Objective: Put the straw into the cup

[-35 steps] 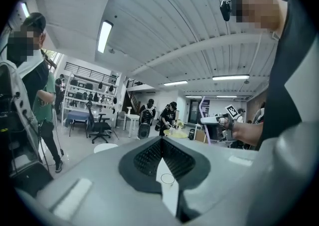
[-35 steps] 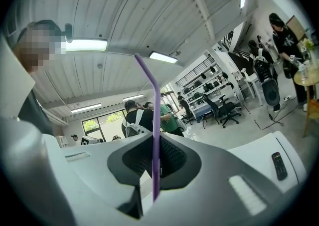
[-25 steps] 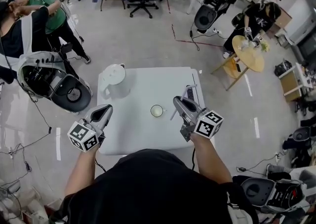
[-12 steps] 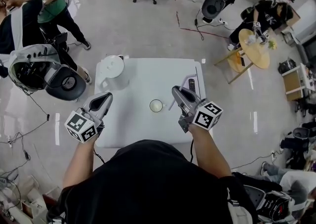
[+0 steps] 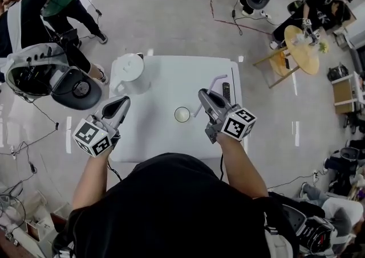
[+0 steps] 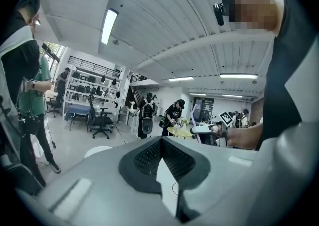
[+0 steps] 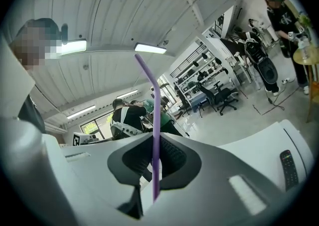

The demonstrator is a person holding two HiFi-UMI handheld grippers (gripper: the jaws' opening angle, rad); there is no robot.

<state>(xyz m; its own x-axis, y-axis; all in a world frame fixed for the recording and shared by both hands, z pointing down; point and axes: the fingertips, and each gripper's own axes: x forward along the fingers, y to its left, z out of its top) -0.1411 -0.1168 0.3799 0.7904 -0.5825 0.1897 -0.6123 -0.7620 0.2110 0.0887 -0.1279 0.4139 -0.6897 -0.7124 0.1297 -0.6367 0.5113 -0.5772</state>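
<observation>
the right tool [image 5: 203, 95] has its jaws closed on the straw [image 7: 154, 135], a pale purple one. in the right gripper view the straw stands upright across the dark pads, its bent top leaning to that view's left above the jaws and its lower end poking out just beneath them. in the head view the straw runs slantwise past the tool's tip, its lower end toward the cup [image 5: 182, 114] and its bent end toward the remote [image 5: 226, 91] lying near the counter's right edge.

the cup stands on the white counter [image 5: 171, 80], between the two tools and nearer the right one. the straw's lower end is near the cup's right side but outside it, apart from the rim.

the left tool [image 5: 121, 102] hangs over the counter's left edge, jaws together with nothing between them. a white kettle [image 5: 131, 72] sits at the far left corner.

each tool's cube carries black-and-white square markers; the remote's button print is too small to read.
</observation>
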